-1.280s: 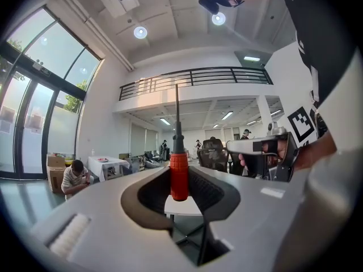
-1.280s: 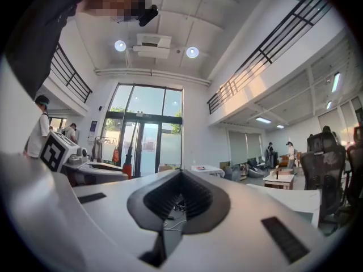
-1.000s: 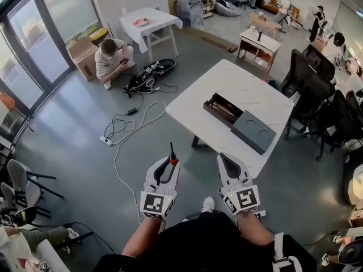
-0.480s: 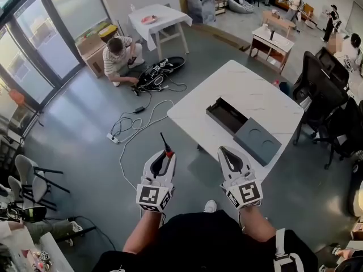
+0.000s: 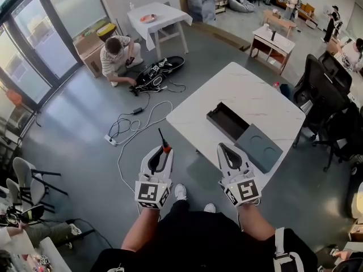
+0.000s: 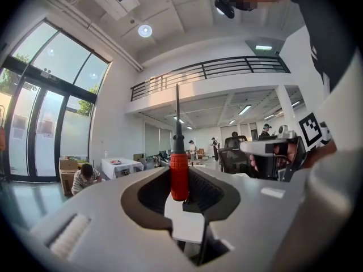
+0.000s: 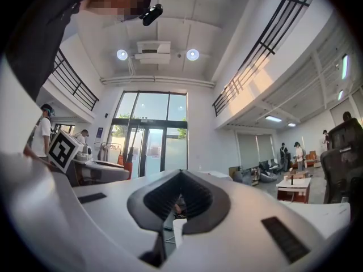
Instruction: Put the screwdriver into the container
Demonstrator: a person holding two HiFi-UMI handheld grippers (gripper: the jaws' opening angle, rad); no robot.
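A screwdriver with a red handle and a dark shaft stands out of my left gripper, which is shut on the handle. In the left gripper view the screwdriver points straight up between the pads. My right gripper is level beside it, shut and empty; nothing shows between its jaws. The container is a dark open box on the white table, ahead and to the right of both grippers, with a grey lid lying beside it.
I stand on the grey floor just short of the table's near corner. Cables and a power strip lie to the left. A crouching person and black gear are beyond. Office chairs crowd the table's right side.
Both grippers have travelled forward over the floor toward the table, side by side. The screwdriver has stayed in the left gripper. The person's feet have stepped.
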